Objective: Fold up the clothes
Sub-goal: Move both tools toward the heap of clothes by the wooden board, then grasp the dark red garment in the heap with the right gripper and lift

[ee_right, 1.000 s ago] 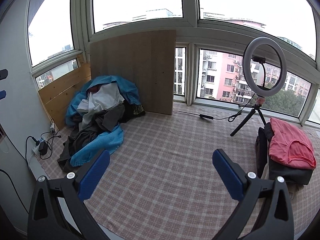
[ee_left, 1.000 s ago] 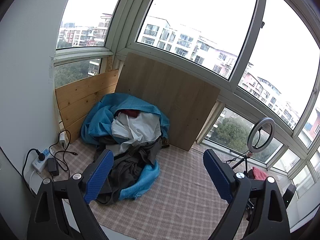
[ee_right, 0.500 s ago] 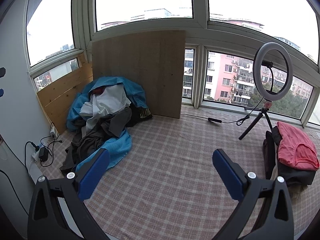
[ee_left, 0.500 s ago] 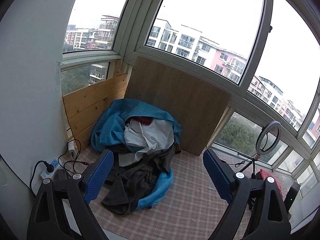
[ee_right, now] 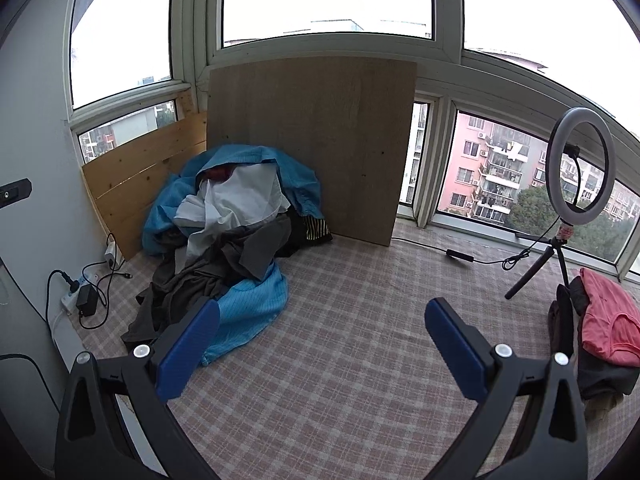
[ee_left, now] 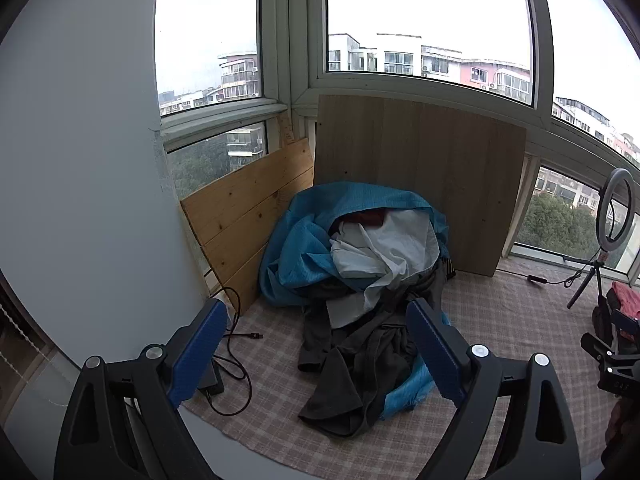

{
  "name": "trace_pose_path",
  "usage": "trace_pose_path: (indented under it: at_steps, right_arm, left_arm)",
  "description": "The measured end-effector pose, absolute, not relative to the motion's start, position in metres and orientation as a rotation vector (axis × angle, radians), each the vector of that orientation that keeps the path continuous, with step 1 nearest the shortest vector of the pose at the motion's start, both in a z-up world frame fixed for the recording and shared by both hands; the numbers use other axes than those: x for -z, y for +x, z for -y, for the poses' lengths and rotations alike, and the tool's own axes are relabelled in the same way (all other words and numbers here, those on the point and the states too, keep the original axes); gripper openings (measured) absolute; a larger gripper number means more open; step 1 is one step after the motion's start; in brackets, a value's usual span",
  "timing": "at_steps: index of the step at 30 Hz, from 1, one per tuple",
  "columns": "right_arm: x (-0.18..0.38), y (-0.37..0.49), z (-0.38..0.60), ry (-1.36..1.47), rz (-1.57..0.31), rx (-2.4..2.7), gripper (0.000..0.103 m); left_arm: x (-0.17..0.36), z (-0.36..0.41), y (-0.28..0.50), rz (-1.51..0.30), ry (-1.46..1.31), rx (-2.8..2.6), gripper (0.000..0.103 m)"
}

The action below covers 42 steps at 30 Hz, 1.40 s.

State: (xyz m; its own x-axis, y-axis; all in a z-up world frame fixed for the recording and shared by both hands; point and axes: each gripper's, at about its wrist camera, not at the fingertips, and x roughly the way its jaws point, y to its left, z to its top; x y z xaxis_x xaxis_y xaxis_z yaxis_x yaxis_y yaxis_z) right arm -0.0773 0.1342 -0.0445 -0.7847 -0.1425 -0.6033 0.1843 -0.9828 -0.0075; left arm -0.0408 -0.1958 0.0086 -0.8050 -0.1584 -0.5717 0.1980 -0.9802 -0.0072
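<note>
Over the last second the left gripper (ee_left: 314, 350) has swung toward the rumpled heap of blue, white and dark grey clothes (ee_left: 360, 276), which sits in the corner on the pink checked cloth (ee_right: 360, 344). Both it and the right gripper (ee_right: 320, 342) keep their fingers wide and empty, so a first pick seems near.

The clothes pile (ee_right: 224, 236) lies on the mat (ee_right: 360, 340), just before the leaning board (ee_right: 312, 140). Right of the board stands the ring light (ee_right: 576, 176); folded clothes (ee_right: 604, 320) lie before it.
</note>
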Motion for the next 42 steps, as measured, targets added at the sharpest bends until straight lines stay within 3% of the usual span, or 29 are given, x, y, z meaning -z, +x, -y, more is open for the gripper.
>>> trace_pose_path:
  at_steps: [10,15,18,24,26,34,42]
  right_arm:
    - [0.034,-0.123,-0.095,0.903,-0.186,2.821,0.103]
    - [0.009,-0.159,-0.081,0.813,-0.098,2.819,0.103]
    - [0.011,-0.176,-0.068,0.830,-0.061,2.787,0.103]
    - [0.059,-0.211,-0.038,0.934,-0.200,2.754,0.098]
    - [0.081,-0.229,-0.034,1.004,-0.219,2.726,0.089]
    - [0.148,-0.300,-0.006,1.251,-0.233,2.569,0.089]
    - [0.147,-0.318,0.017,1.185,-0.276,2.529,0.089]
  left_arm:
    - [-0.011,0.245,-0.072,-0.064,0.867,2.778,0.091]
    - [-0.028,0.273,-0.099,-0.020,0.800,2.760,0.091]
    - [-0.026,0.285,-0.111,-0.085,0.803,2.800,0.091]
    - [0.012,0.287,-0.136,-0.122,0.916,2.829,0.092]
    - [0.028,0.285,-0.144,-0.123,0.965,2.834,0.092]
    - [0.080,0.289,-0.172,-0.192,1.150,2.819,0.092]
    - [0.106,0.296,-0.194,-0.185,1.248,2.755,0.092]
